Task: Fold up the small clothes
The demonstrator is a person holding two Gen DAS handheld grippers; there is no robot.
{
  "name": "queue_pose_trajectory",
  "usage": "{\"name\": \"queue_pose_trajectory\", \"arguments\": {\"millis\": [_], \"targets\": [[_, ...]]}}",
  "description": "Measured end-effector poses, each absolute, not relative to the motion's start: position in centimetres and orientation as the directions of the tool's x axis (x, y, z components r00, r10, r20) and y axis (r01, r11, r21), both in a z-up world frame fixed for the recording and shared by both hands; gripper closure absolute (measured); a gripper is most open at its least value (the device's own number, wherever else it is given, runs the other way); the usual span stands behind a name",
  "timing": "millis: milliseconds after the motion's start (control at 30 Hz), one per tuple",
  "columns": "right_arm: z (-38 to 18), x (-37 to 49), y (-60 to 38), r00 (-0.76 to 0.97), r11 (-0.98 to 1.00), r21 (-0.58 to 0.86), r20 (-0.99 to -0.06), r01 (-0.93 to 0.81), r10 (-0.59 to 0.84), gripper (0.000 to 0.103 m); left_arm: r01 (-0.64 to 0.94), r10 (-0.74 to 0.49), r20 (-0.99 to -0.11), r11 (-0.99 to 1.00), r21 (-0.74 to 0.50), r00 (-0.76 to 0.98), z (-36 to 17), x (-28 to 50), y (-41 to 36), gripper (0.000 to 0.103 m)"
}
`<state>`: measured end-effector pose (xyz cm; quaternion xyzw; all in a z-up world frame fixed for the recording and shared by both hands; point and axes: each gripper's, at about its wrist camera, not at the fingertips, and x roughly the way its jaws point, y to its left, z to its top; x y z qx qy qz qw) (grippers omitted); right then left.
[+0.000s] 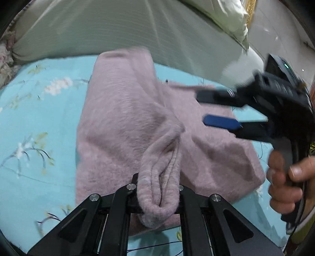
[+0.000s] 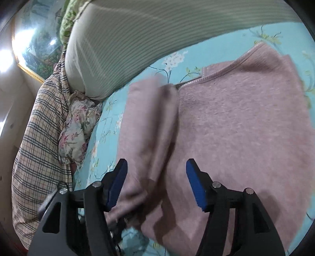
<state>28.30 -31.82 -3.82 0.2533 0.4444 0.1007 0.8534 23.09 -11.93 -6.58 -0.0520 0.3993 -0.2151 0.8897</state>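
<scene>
A fuzzy mauve garment [image 1: 122,122] lies on a turquoise flowered bedsheet [image 1: 39,122]. My left gripper [image 1: 158,189] is shut on a bunched fold of the mauve garment and holds it lifted, the cloth hiding its fingertips. My right gripper [image 1: 200,109] shows at the right of the left wrist view, open, with its blue pads above the garment's right part. In the right wrist view the right gripper [image 2: 156,169] is open over the garment [image 2: 236,128], and a raised fold [image 2: 149,128] hangs between the blue pads [image 2: 194,177]; I cannot tell if it touches them.
A striped pale green bolster [image 1: 118,29] lies along the far side of the sheet. A white pillow [image 1: 226,13] sits at the back right. In the right wrist view a plaid blanket [image 2: 39,147] and a floral pillow [image 2: 78,128] lie at the left.
</scene>
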Motion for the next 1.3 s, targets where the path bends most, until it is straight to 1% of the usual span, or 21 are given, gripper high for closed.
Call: {"name": "queue_pose_trajectory", "arguments": {"millis": [100,200,333,400,433,467,500,533,633,733,867,1000,1100,1200,1300], "targets": [[-5.0,30.4,-31.4,0.566,0.837,0.544,-0.708,0.057,0.422,0.040,0.342,-0.441,-0.680,0.895,-0.286,0.586,-6.6,23.4,-11.6,0.097],[-5.8,32.8,-30.5,0.555,0.840,0.540,-0.716,0.057,0.423,0.040,0.339,-0.476,-0.665,0.879,-0.336,0.575,-6.4,23.5,-10.7,0.097],[-6.1,36.1,-29.0,0.561,0.848,0.529,-0.713,0.038,0.420,0.040,0.333,-0.488,-0.664,0.873,-0.357,0.566,-6.4,23.4,-10.5,0.097],[-6.2,37.2,-28.7,0.564,0.857,0.513,-0.722,0.047,0.401,0.052,0.333,-0.484,-0.666,0.875,-0.352,0.567,-6.3,23.4,-10.4,0.097],[-6.2,37.7,-28.4,0.571,0.867,0.496,-0.724,0.041,0.387,0.074,0.334,-0.483,-0.667,0.875,-0.350,0.567,-6.3,23.3,-10.4,0.097],[-6.1,37.9,-28.3,0.576,0.873,0.486,-0.725,0.040,0.377,0.086,0.336,-0.484,-0.666,0.875,-0.349,0.567,-6.1,23.2,-10.4,0.097],[-5.9,37.8,-28.5,0.581,0.875,0.483,-0.724,0.041,0.373,0.086,0.339,-0.486,-0.664,0.873,-0.349,0.569,-5.9,23.1,-10.5,0.097],[-5.2,37.5,-28.5,0.594,0.877,0.479,-0.715,0.033,0.368,0.088,0.343,-0.488,-0.660,0.873,-0.347,0.571,-5.6,23.1,-10.3,0.097],[-2.4,35.6,-29.2,0.648,0.898,0.439,-0.683,-0.004,0.337,0.089,0.370,-0.510,-0.647,0.859,-0.353,0.567,-4.3,23.0,-10.7,0.097],[0.1,33.9,-31.3,0.679,0.910,0.414,-0.664,-0.013,0.312,0.089,0.403,-0.557,-0.630,0.829,-0.388,0.541,-3.5,23.1,-11.8,0.097],[2.0,31.6,-34.7,0.699,0.943,0.333,-0.679,0.020,0.226,0.089,0.441,-0.624,-0.619,0.779,-0.445,0.477,-3.1,23.1,-15.2,0.096],[1.3,29.3,-38.5,0.693,0.946,0.308,-0.704,0.101,0.156,0.089,0.486,-0.654,-0.622,0.749,-0.450,0.431,-3.9,23.0,-18.6,0.096],[0.1,27.8,-40.6,0.679,0.945,0.287,-0.727,0.159,0.106,0.089,0.515,-0.692,-0.614,0.710,-0.481,0.380,-4.8,23.2,-20.8,0.096],[-0.1,26.5,-41.8,0.687,0.942,0.280,-0.723,0.185,0.080,0.089,0.551,-0.696,-0.624,0.696,-0.461,0.356,-5.0,22.9,-22.5,0.096],[-0.9,26.2,-42.4,0.671,0.944,0.256,-0.739,0.206,0.054,0.089,0.559,-0.680,-0.648,0.702,-0.442,0.342,-5.7,23.2,-23.4,0.096]]}}
